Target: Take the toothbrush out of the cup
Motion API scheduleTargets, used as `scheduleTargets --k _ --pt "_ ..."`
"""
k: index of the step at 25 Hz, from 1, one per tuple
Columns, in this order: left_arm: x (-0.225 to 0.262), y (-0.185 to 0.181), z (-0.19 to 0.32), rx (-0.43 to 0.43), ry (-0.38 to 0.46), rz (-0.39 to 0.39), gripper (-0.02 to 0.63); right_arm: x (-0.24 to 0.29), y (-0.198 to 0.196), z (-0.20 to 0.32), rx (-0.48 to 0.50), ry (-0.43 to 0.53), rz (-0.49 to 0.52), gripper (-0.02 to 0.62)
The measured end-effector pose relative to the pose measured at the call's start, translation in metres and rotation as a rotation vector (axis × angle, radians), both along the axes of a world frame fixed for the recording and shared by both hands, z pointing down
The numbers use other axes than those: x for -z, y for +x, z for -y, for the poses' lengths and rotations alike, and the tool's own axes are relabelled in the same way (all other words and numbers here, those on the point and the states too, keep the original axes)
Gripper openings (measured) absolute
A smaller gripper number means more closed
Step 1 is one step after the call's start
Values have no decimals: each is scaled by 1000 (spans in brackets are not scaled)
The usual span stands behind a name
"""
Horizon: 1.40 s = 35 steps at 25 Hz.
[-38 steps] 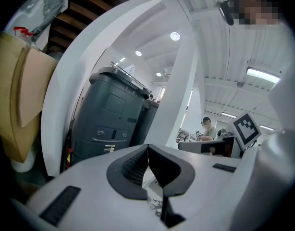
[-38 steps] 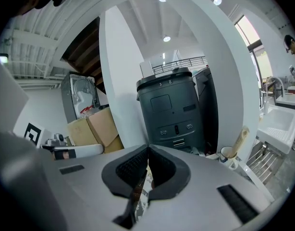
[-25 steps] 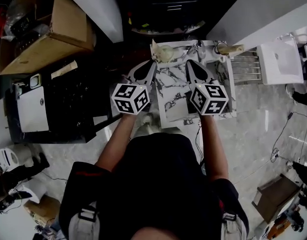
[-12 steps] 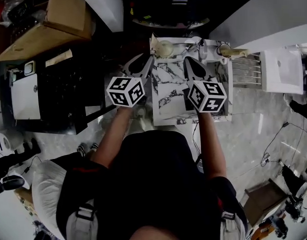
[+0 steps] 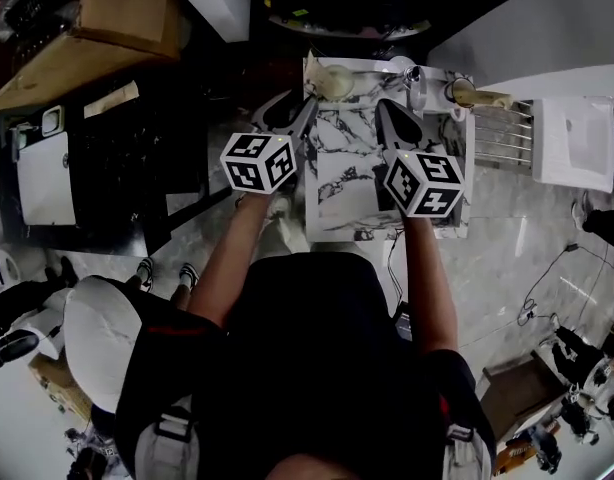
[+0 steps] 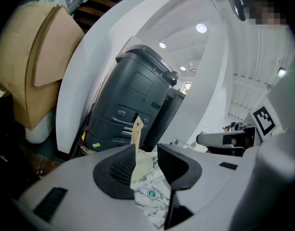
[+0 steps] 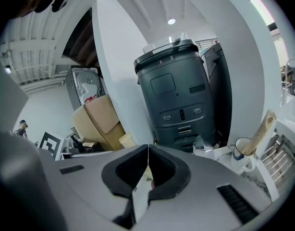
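Note:
A pale cup [image 6: 143,166] stands at the back left of the marble table [image 5: 347,168], with a tan toothbrush [image 6: 136,128] standing up out of it. My left gripper [image 6: 146,150] points at this cup [image 5: 333,80]; its jaws are opening, and the cup shows in the gap just beyond the tips, untouched. A second, white blue-rimmed cup [image 7: 242,151] with a wooden toothbrush [image 7: 263,128] sits at the back right corner [image 5: 461,92]. My right gripper [image 7: 148,150] is shut on nothing over the table's right half [image 5: 389,116]. In the head view my left gripper [image 5: 292,116] hovers by the table's left edge.
A dark grey bin-like machine [image 6: 133,100] stands behind the table, flanked by white curved panels. Cardboard boxes [image 5: 117,18] lie to the left. A wire rack [image 5: 502,133] and a white basin [image 5: 577,138] adjoin the table's right side. A small chrome fitting [image 5: 413,74] sits between the cups.
The left gripper's jaws have gone from shut to spread apart. Both grippers have sunk a little toward the table, the left one nearing the pale cup.

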<state>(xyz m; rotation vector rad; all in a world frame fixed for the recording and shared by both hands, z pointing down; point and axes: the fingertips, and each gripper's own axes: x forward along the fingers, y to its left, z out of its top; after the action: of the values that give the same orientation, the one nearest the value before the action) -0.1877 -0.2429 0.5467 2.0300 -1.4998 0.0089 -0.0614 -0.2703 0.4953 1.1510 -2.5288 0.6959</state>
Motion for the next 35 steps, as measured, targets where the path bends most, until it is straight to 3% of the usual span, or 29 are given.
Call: scheduleTargets --k 28,35 --pt "-47 10 61 31 -93 60 144 -26 11 1 -4 -65 -9 34" --pt "-45 6 62 55 -90 103 83 -28 16 4 -11 -72 -5 34"
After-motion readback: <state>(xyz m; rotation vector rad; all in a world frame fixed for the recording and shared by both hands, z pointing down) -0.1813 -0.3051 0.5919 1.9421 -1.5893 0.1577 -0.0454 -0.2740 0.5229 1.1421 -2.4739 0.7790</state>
